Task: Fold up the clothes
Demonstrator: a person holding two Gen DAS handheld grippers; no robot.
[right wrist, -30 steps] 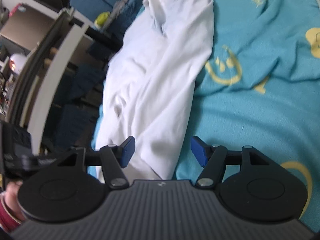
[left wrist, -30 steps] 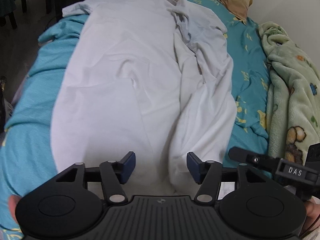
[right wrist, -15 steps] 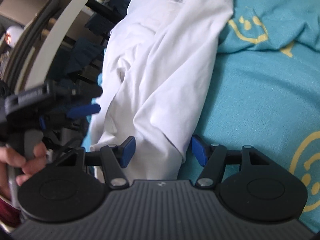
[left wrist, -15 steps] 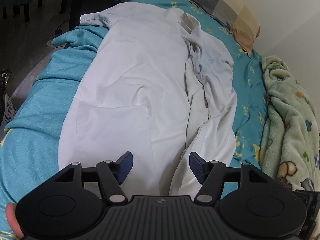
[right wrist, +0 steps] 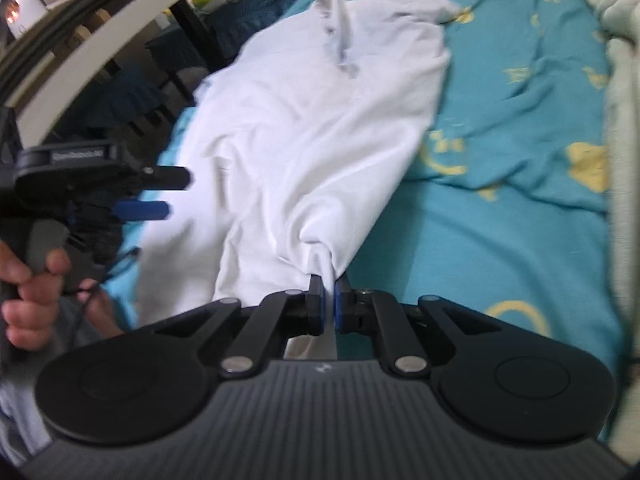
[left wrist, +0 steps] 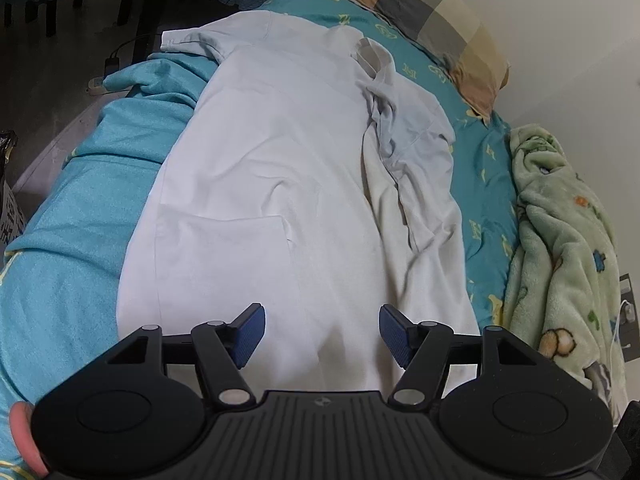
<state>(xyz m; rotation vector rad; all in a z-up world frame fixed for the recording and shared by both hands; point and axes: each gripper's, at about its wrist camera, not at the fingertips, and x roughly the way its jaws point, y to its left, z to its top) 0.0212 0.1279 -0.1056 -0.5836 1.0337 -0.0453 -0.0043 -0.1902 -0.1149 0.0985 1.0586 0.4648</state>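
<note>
Two grippers work over one white shirt (left wrist: 272, 184) spread on a teal bedsheet (left wrist: 72, 264). The right gripper (right wrist: 328, 304) has its blue pads pressed together on a bunched fold at the shirt's near hem, so the cloth puckers up into the pinch. The left gripper (left wrist: 321, 334) stands spread, its blue pads well apart above the near hem with nothing between them; whether the pads brush the cloth cannot be told.

In the right wrist view the left gripper (right wrist: 140, 196) shows at the left edge, held by a hand (right wrist: 28, 280) cut off by the frame. That view is blurred, so the shelving at far left is hard to make out. The shirt's right side lies rumpled and doubled over itself, hiding the sleeve there; its collar points to the far end of the bed.

Beyond the collar lies a checked pillow (left wrist: 432, 20). To the right, a green fleece blanket (left wrist: 560, 248) bunches against a pale wall (left wrist: 568, 32). Dark floor lies to the left.
</note>
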